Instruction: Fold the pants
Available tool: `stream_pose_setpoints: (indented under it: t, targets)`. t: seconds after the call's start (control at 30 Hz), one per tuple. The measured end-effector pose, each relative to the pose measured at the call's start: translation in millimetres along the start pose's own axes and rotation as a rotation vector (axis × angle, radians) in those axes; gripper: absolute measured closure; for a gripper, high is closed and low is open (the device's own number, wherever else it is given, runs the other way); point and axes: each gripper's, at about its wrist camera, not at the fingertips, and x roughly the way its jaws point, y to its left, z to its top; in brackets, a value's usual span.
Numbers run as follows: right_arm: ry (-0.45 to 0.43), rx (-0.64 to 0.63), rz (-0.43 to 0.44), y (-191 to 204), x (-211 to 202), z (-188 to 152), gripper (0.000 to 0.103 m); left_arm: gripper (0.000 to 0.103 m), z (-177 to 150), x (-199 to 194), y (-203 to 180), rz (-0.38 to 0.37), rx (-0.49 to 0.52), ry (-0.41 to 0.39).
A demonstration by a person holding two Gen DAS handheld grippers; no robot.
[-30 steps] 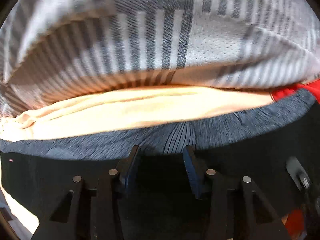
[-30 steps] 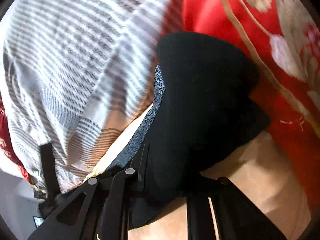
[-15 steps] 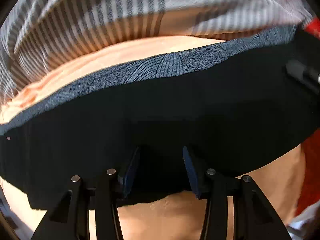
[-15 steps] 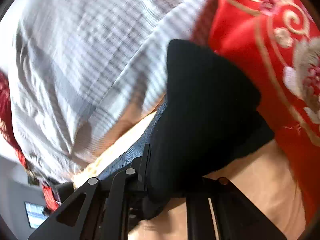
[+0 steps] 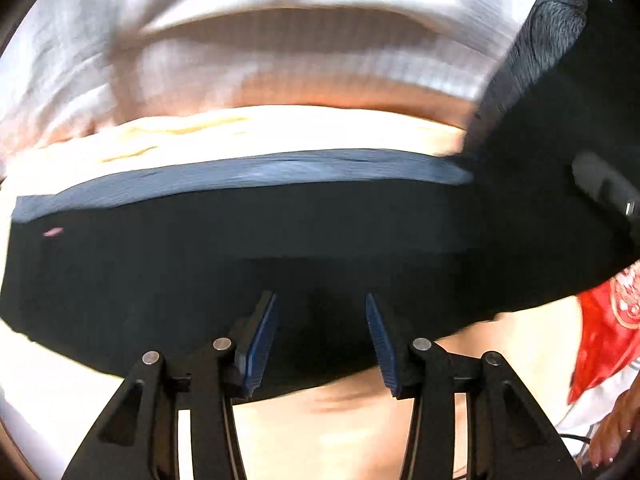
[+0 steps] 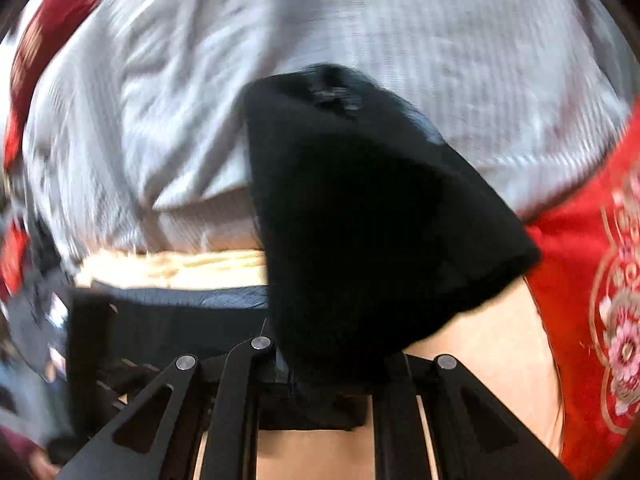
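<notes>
The black pants [image 5: 280,248] with a blue-grey textured waistband [image 5: 280,172] lie across a beige surface [image 5: 320,432] in the left wrist view. My left gripper [image 5: 320,336] hovers over their near edge. Its blue pads [image 5: 260,340] stand apart with bare inner faces, and the dark cloth is behind them. At the right, one end of the pants rises as a flap [image 5: 560,80]. In the right wrist view that raised black bunch [image 6: 360,220] hangs from my right gripper [image 6: 320,364], which is shut on it. The cloth hides its fingertips.
A grey-and-white striped cloth [image 6: 400,40] covers the far side in both views. A red embroidered cloth [image 6: 592,280] lies at the right, and its corner [image 5: 600,340] shows in the left wrist view. A person's hand [image 5: 616,436] is at the lower right edge there.
Both grippers moved fast and upward, so the views are now blurred. In the left view the pants spread from the fingertips across the middle. The right view rolled, keeping its black bunch.
</notes>
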Motion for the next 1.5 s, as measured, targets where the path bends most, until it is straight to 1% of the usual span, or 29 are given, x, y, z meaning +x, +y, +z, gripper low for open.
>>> stream_pose_setpoints:
  t: [0.03,0.1,0.17,0.2,0.3,0.33,0.37,0.4,0.43,0.47,0.53,0.6,0.67,0.7,0.73,0.77,0.87,0.9,0.97,1.07,1.1,1.13,1.17,1.2,1.23,1.27,1.37,1.47,1.5]
  targets:
    - [0.010,-0.043,-0.021,21,7,-2,0.088,0.056,-4,-3,18,0.015,-0.029,0.002]
    - [0.031,-0.116,-0.056,63,24,-10,0.088,0.056,-7,-10,70,0.057,-0.122,0.009]
    - [0.073,-0.198,-0.103,107,50,-23,0.088,0.056,-9,-13,122,0.101,-0.189,0.017]
    - [0.093,-0.231,-0.124,123,62,-30,0.088,0.056,-21,-11,140,0.122,-0.214,0.018]
    - [0.162,-0.339,-0.192,167,105,-51,0.087,0.056,-34,-9,190,0.171,-0.272,0.029]
    - [0.186,-0.389,-0.234,181,116,-68,0.086,0.056,-37,-6,203,0.179,-0.288,0.039]
    - [0.192,-0.422,-0.266,191,122,-77,0.081,0.049,-43,-1,235,0.180,-0.300,0.048]
    - [0.184,-0.454,-0.304,200,125,-86,0.078,0.032,-45,1,241,0.177,-0.306,0.048]
    - [0.175,-0.480,-0.334,206,127,-89,0.068,0.026,-48,0,248,0.176,-0.312,0.032]
    - [0.170,-0.523,-0.353,216,126,-96,0.053,0.023,-52,-2,249,0.175,-0.310,0.012]
    - [0.164,-0.578,-0.336,226,114,-100,0.041,0.023,-53,-4,251,0.151,-0.292,0.011]
    - [0.154,-0.630,-0.289,234,94,-109,0.041,0.023,-52,-8,256,0.121,-0.283,0.011]
    - [0.154,-0.627,-0.251,232,72,-111,0.041,0.023,-41,-21,255,0.075,-0.251,0.007]
    - [0.158,-0.586,-0.235,222,61,-109,0.041,0.023,-28,-27,251,0.052,-0.236,0.006]
    - [0.166,-0.522,-0.222,208,52,-104,0.040,0.023,-13,-20,250,0.022,-0.220,0.006]
    - [0.174,-0.465,-0.208,196,46,-100,0.038,0.023,-10,-26,241,-0.031,-0.197,0.004]
    - [0.222,-0.237,-0.159,146,30,-88,0.038,0.023,-4,-30,211,-0.138,-0.128,0.020]
    - [0.232,-0.181,-0.154,132,27,-85,0.038,0.023,-3,-28,201,-0.165,-0.112,0.031]
    - [0.241,-0.123,-0.151,113,24,-84,0.038,0.023,0,-22,180,-0.210,-0.082,0.063]
    - [0.260,-0.086,-0.131,100,20,-91,0.038,0.023,-1,-13,154,-0.215,-0.067,0.084]
    - [0.264,-0.074,-0.121,97,21,-93,0.039,0.023,7,3,155,-0.213,-0.068,0.089]
    - [0.267,-0.063,-0.109,95,22,-95,0.045,0.024,15,12,155,-0.211,-0.071,0.099]
    - [0.278,-0.044,-0.090,92,23,-96,0.052,0.041,18,16,151,-0.212,-0.072,0.111]
    - [0.290,-0.023,-0.074,89,25,-98,0.056,0.065,20,20,146,-0.207,-0.067,0.126]
    - [0.306,0.008,-0.051,86,26,-102,0.064,0.065,20,24,141,-0.177,-0.054,0.149]
    - [0.316,0.029,-0.037,83,27,-103,0.071,0.073,18,27,139,-0.147,-0.038,0.150]
    - [0.341,0.056,-0.019,78,27,-111,0.074,0.074,-3,33,132,-0.088,0.036,0.158]
    - [0.346,0.107,0.022,68,21,-114,0.074,0.074,-17,30,125,-0.052,0.100,0.112]
    - [0.338,0.129,0.031,61,18,-112,0.074,0.074,-18,27,125,-0.048,0.096,0.105]
